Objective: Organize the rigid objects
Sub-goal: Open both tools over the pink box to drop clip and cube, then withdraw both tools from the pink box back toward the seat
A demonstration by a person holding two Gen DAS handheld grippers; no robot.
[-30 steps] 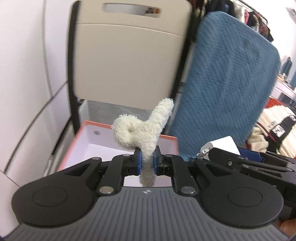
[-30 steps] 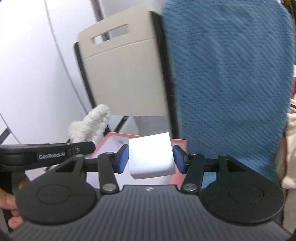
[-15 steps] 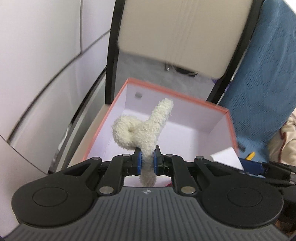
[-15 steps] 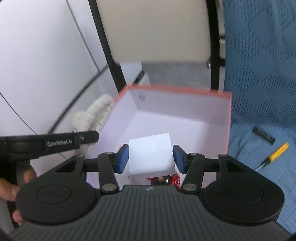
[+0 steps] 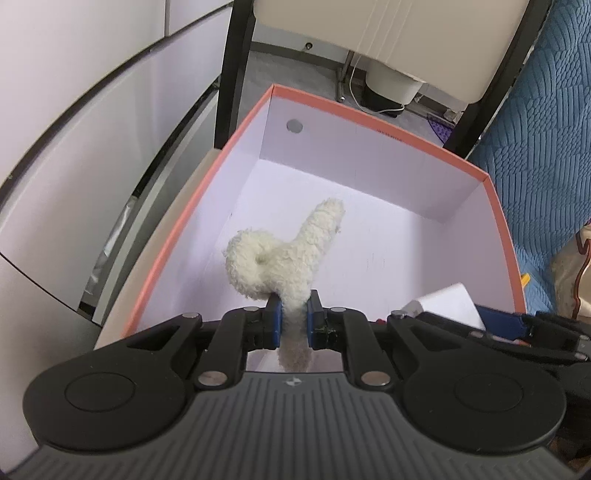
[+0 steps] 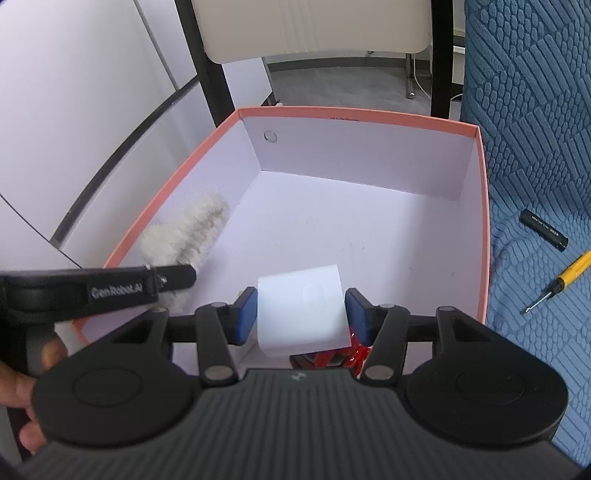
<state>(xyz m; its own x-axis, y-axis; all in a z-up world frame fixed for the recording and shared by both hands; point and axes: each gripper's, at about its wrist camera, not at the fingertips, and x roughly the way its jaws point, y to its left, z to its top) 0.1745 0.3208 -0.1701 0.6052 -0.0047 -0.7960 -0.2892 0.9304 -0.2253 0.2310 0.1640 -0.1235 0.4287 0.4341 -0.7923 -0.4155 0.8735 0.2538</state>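
My left gripper (image 5: 293,323) is shut on a fluffy cream plush piece (image 5: 280,254), held over the near left part of an open box (image 5: 373,110) with an orange rim and white inside. My right gripper (image 6: 301,314) is shut on a white plug-in charger block (image 6: 303,310), held above the box's (image 6: 354,112) near edge. In the right wrist view the plush (image 6: 184,232) shows by the box's left wall, above the left gripper's side. In the left wrist view the charger (image 5: 447,302) shows at lower right. Something red (image 6: 332,356) lies under the charger, mostly hidden.
The box stands on a seat beside a blue textured cover (image 6: 535,147). A black cylinder (image 6: 543,229) and a yellow-handled screwdriver (image 6: 557,282) lie on the blue cover to the right. A beige chair back (image 5: 388,33) with black frame rises behind the box. White wall panels are at left.
Both grippers have come down and tipped forward over the box, so its white inside now fills the views. Each still holds the same object.
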